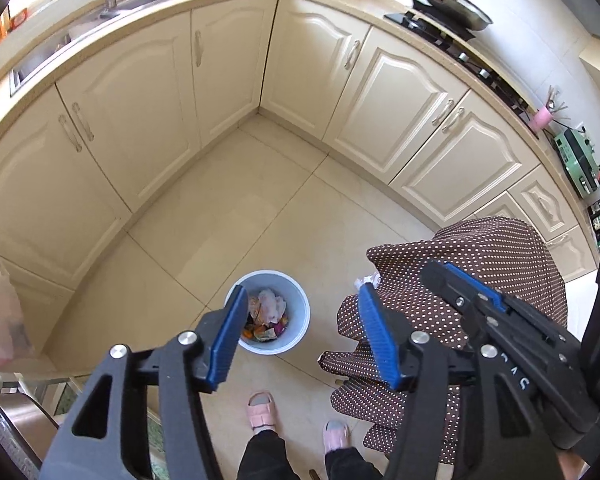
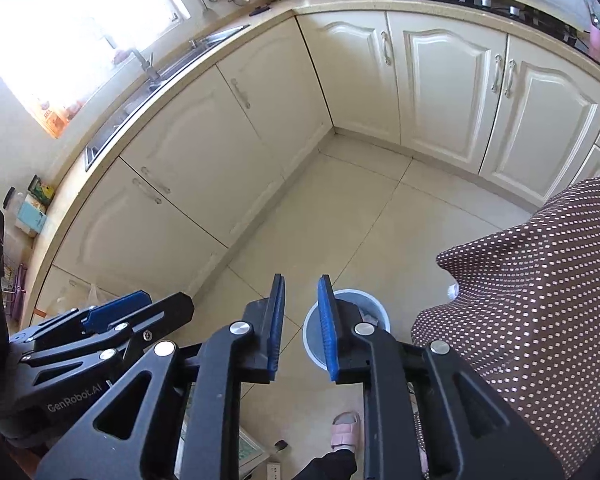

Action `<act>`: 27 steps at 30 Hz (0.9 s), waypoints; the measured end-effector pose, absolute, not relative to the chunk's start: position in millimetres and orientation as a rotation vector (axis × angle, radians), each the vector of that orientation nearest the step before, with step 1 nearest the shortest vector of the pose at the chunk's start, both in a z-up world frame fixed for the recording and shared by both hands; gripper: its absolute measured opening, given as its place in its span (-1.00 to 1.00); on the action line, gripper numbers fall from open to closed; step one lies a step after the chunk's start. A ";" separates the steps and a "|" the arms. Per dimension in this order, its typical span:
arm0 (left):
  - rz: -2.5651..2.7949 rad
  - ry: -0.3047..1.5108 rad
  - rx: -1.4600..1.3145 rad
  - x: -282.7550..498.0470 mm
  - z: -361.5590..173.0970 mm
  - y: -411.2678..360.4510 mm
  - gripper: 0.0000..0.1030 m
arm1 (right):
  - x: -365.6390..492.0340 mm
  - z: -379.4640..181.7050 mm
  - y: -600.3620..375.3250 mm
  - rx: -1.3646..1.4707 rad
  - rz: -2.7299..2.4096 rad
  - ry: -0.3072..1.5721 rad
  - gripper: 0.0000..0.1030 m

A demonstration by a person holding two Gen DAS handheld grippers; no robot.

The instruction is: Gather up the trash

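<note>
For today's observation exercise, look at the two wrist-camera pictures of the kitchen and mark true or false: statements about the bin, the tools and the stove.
1. The pale blue bin on the floor holds wrappers and paper. True.
2. The left tool grips a piece of trash. False: nothing is between its blue pads, which stand wide apart.
3. The right tool has a narrower gap than the left one. True.
4. The bin stands on the countertop beside the sink. False: it stands on the tiled floor.
5. A lidded pan sits on the stove. True.
</note>
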State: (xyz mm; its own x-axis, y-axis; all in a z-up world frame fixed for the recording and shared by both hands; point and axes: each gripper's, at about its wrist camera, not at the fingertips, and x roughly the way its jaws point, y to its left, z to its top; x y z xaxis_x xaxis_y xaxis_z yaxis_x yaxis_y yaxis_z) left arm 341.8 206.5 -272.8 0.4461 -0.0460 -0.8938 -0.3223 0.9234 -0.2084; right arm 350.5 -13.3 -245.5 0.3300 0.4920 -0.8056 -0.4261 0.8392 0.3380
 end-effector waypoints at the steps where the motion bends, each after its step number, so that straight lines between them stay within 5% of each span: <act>1: 0.180 1.096 -0.366 341.3 -267.7 199.5 0.14 | 348.7 -242.9 -19.6 0.068 0.604 1.073 -0.66; 27: 0.317 0.787 -0.204 239.1 -110.3 -24.1 0.38 | 253.0 -110.3 -258.1 0.001 0.562 0.708 -0.01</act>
